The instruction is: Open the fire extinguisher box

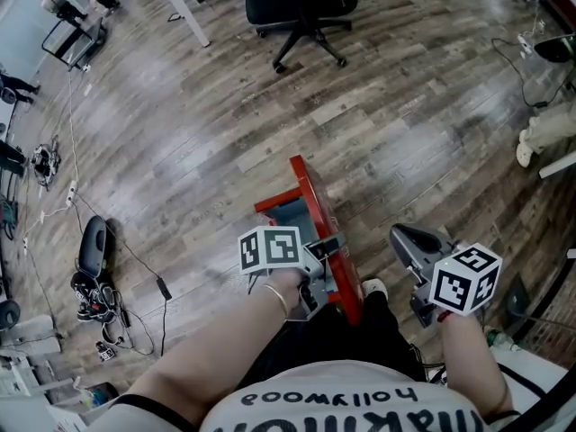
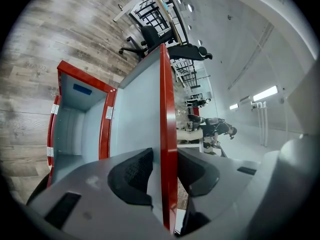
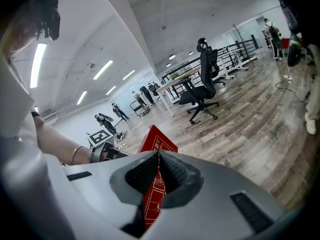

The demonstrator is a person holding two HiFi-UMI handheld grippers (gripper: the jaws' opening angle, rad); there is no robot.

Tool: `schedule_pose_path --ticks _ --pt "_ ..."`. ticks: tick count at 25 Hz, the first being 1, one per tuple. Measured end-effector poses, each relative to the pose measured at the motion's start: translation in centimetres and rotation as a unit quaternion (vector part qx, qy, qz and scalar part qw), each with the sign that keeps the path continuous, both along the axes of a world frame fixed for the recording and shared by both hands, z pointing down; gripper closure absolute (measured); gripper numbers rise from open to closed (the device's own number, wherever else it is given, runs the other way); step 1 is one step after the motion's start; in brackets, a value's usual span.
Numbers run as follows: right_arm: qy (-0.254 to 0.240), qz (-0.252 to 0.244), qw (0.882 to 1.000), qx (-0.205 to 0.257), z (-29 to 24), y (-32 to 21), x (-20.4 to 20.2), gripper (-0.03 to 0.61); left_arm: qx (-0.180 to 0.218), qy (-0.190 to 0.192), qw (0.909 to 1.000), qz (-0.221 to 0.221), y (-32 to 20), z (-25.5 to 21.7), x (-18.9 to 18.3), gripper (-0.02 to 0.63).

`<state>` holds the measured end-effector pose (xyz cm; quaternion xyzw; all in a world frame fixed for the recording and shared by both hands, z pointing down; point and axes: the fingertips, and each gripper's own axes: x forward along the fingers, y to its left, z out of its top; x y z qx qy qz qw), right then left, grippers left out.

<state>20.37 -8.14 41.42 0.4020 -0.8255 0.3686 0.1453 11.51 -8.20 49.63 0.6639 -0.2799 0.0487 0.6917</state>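
Observation:
The red fire extinguisher box stands on the wooden floor with its grey inside showing. Its red door is swung out toward me. My left gripper is shut on the door's free edge, one pad against the grey inner face and one against the outer side, as the left gripper view shows. My right gripper hangs in the air to the right of the door, apart from it. Its pads meet with nothing between them. Behind them I see the door's red outer face.
A black office chair stands on the floor beyond the box. Cables and black gear lie at the left. More cables and white equipment sit at the right. My shoe is next to the door's near end. People stand far off.

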Motion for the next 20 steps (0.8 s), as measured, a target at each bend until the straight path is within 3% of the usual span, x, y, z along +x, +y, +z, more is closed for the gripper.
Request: schedule_pose_path --ticks 11,20 --pt "-0.003 -0.095 0.996 0.003 -0.5 -3.3 1.8 0.568 -0.004 -0.045 0.9985 -0.031 -0.5 -0.1 1.8 0.489" --pt "-0.006 -0.128 0.992 -0.012 -0.2 -5.3 4.7 0.568 -0.019 -0.122 0.9920 -0.029 -1.4 0.3 4.4 0.486"
